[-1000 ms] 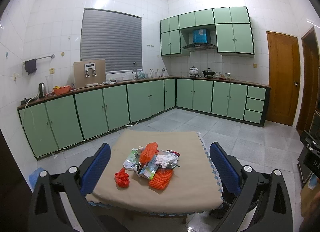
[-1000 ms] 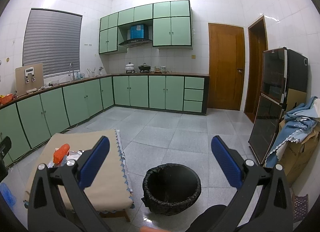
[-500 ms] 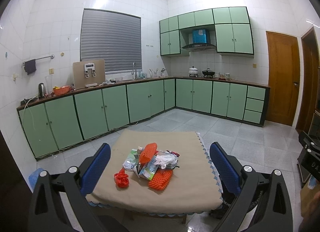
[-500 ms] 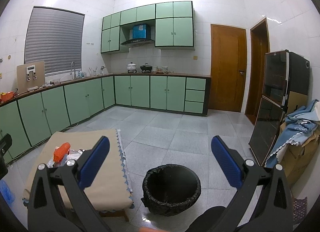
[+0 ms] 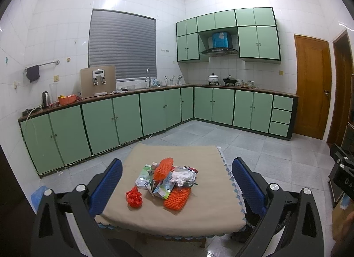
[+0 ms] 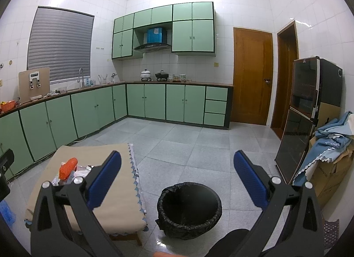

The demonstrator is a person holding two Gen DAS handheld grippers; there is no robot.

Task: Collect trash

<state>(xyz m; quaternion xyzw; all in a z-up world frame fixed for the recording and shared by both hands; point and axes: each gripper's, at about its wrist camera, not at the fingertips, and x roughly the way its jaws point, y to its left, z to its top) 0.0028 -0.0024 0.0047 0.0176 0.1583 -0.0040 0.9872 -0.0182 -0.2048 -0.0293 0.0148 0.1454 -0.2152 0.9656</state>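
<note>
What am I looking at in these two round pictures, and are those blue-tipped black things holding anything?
Each picture comes from a fisheye camera fixed on a hand-held tool, looking forward along its two blue-padded fingers. There is no robot arm; a person carries one tool in each hand. The left tongs point at a low table under a beige cloth, where a heap of trash lies: orange foam netting, crumpled wrappers, and a red plastic scrap slightly apart. The right tongs point at a black-lined trash bin standing on the floor beside that table. Both tongs are open and hold nothing.
</note>
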